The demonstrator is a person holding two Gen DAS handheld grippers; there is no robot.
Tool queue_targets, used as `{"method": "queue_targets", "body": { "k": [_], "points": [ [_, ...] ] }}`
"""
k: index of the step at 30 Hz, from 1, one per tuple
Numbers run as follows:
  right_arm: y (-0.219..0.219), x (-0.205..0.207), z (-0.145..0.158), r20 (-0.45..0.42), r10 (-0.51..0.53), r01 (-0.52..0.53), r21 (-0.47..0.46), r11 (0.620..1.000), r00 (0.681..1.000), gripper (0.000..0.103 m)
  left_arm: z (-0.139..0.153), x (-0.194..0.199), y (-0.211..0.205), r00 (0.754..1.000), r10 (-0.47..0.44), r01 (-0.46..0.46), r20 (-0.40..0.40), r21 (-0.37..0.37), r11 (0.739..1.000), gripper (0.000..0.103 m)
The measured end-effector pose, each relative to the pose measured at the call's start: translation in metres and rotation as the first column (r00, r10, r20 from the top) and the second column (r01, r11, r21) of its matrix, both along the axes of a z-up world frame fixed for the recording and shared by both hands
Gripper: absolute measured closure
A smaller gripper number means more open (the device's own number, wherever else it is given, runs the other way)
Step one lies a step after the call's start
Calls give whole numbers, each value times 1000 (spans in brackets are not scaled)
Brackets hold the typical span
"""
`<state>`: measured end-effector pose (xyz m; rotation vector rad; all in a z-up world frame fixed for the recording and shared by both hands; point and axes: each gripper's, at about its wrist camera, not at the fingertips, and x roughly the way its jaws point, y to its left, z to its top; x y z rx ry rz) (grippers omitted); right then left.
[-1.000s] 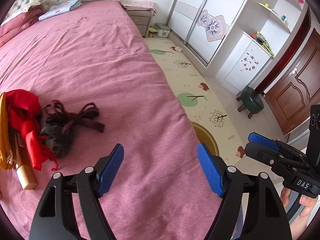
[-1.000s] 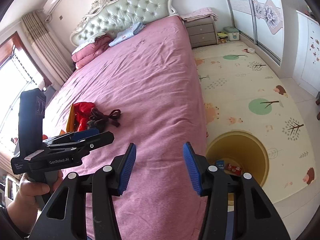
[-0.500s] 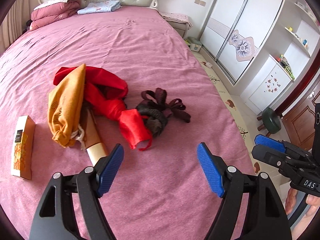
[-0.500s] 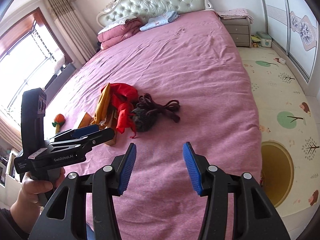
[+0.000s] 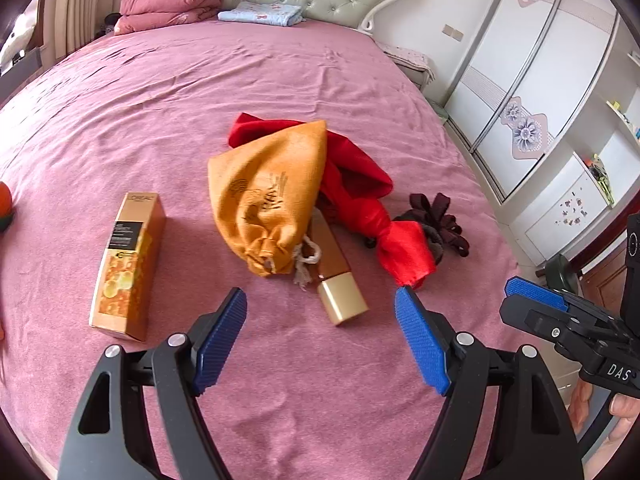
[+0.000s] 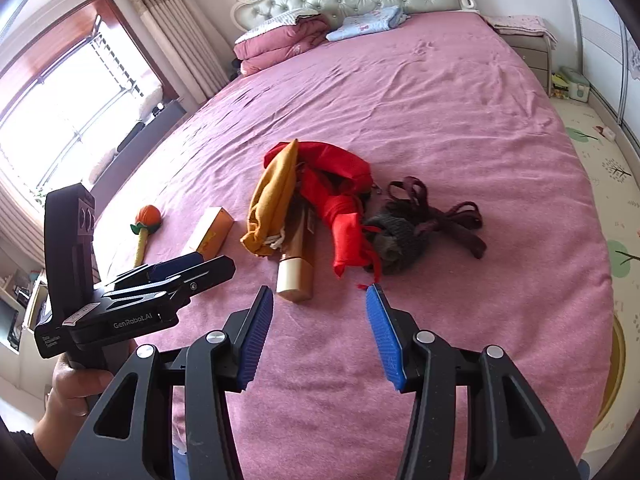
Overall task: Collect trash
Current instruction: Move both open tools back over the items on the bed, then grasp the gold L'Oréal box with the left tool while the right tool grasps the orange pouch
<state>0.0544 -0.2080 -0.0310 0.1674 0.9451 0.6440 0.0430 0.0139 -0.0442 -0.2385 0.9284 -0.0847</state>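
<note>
Status of collection: nothing is held at this moment, and no item is seen being carried.

The left gripper (image 5: 320, 340) is seen with its jaws standing wide apart and empty, poised above the pink bed (image 5: 280, 80) just short of the pile. The right gripper (image 6: 320, 336) is held with its jaws moderately parted, likewise empty, over bare bedspread. No pad is in contact with any item.

Items found lying on the bed, all untouched:
- an orange carton (image 5: 128, 264), lying flat, apart from the pile on its left in the left wrist view;
- a mustard drawstring pouch (image 5: 268, 200), resting partly over a gold-capped tube (image 5: 340, 288), whose cap end points toward the left gripper;
- a red cloth (image 5: 360, 200), bunched and lying under and beside the pouch;
- a dark knitted item with maroon straps (image 6: 420, 228), touching the end of the red cloth;
- an orange toy on a stick (image 6: 146, 224), well apart from the rest, toward the window side.

Which of these counts as trash cannot be settled from the views. A round yellow rim (image 6: 616, 360) is noted on the floor mat beside the bed; it is judged a likely bin, though its contents are not visible.

Assessment: as far as the bed shows, the collection is far from finished. The whole pile remains to be picked up. The gold-capped tube lies nearest both sets of jaws and is judged the likeliest next pick.
</note>
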Motion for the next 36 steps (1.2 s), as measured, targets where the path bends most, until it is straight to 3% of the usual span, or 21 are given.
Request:
{"method": "queue_targets", "body": {
  "k": [15,31,36],
  "points": [
    [83,40,-14,-25,97,-98,-37,995,995,55,-18,4,91,987,155,-154,-31,19,988,27],
    [129,86,-39,-62,105,-111,-96,989,993,55,-59,35,140,964,242,-243,-111,2,970,27],
    [139,96,-50,-72,94,-101,-115,988,993,55,-71,40,143,956,264,-264,-131,21,964,36]
  ]
}}
